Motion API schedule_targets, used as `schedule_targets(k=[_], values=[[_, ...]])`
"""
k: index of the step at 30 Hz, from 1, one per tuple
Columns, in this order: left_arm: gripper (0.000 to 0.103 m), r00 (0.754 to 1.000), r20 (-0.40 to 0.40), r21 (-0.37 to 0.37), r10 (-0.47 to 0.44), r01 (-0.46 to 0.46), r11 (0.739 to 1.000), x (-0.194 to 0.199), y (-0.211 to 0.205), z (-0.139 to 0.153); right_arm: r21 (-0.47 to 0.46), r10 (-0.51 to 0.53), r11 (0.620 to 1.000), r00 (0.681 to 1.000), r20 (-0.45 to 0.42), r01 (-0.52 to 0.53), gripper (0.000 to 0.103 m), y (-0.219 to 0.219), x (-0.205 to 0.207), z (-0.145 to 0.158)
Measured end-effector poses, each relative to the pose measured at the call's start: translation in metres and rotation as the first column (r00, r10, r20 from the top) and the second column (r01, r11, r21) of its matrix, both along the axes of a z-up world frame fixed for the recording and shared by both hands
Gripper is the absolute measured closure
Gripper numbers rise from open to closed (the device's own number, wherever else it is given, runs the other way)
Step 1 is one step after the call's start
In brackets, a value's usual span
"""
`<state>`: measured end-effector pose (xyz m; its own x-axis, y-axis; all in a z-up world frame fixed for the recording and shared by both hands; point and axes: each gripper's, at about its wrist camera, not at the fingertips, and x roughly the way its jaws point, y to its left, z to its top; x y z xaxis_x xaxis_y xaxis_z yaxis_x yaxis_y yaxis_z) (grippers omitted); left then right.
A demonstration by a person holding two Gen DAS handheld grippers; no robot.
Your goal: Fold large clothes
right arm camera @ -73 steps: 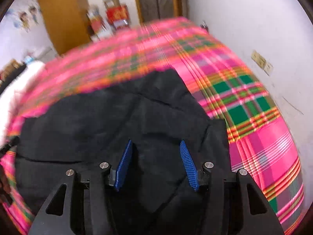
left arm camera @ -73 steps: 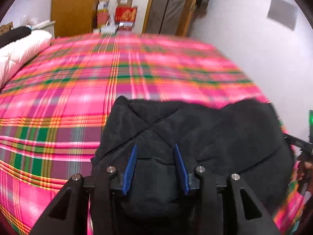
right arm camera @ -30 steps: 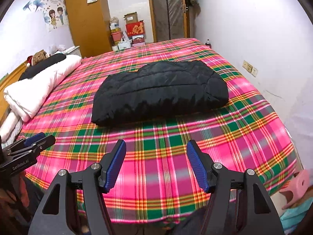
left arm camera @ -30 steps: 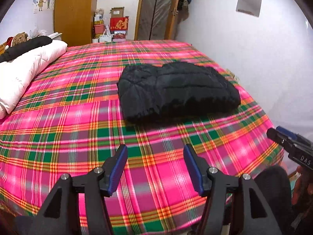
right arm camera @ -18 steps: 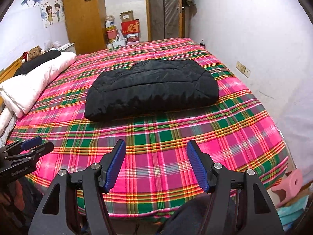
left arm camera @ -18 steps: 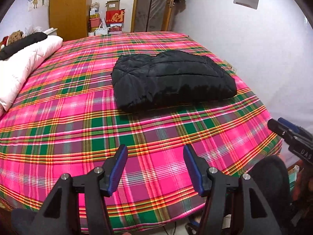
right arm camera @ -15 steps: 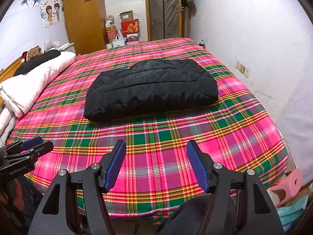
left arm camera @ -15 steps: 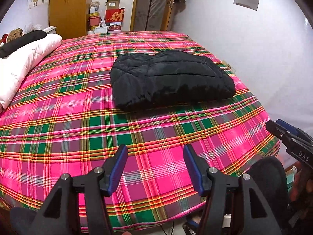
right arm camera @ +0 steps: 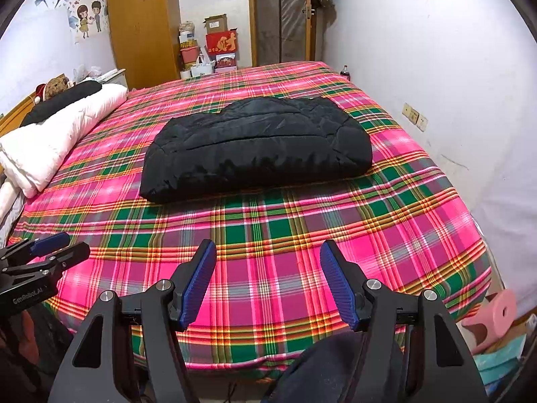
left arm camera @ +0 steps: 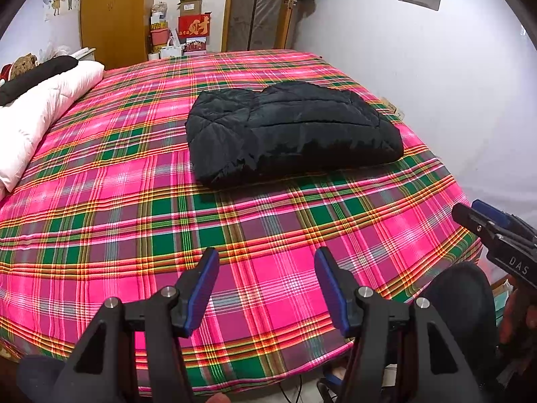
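A: Where is the black padded jacket?

B: It lies folded into a thick bundle on the plaid bedsheet, toward the far right part of the bed, its long side running left to right. In the right wrist view the same bundle sits in the middle of the sheet, well apart from both grippers.

A: And the left gripper?

B: Released. Its blue pads stand wide apart with only the pink and green plaid showing between them. It hangs over the near edge of the bed, pointing down and forward, and touches nothing.

A: The right gripper?

B: The same: spread, nothing between its blue pads, held over the near edge of the bed. Each gripper also shows at the side of the other's view, the right one at the right edge of the left wrist view.

A: What else is around?

B: A white duvet is rolled along the left side of the bed with a dark pillow on top. A wooden wardrobe stands at the far wall, with stacked boxes beside it.
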<state>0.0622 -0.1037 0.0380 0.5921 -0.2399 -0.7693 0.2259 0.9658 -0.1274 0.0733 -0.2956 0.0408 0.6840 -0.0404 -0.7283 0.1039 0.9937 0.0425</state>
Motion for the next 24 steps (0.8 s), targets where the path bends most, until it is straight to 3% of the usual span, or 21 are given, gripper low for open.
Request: schedule_targets(k=[24], values=[[0.042, 1.000, -0.004, -0.009, -0.003, 0.003, 1.000, -0.0018, -0.0004, 0.0032, -0.006, -0.004, 1.000, 1.000, -0.007, 0.004, 0.039, -0.0027, 0.0000, 0.0008]])
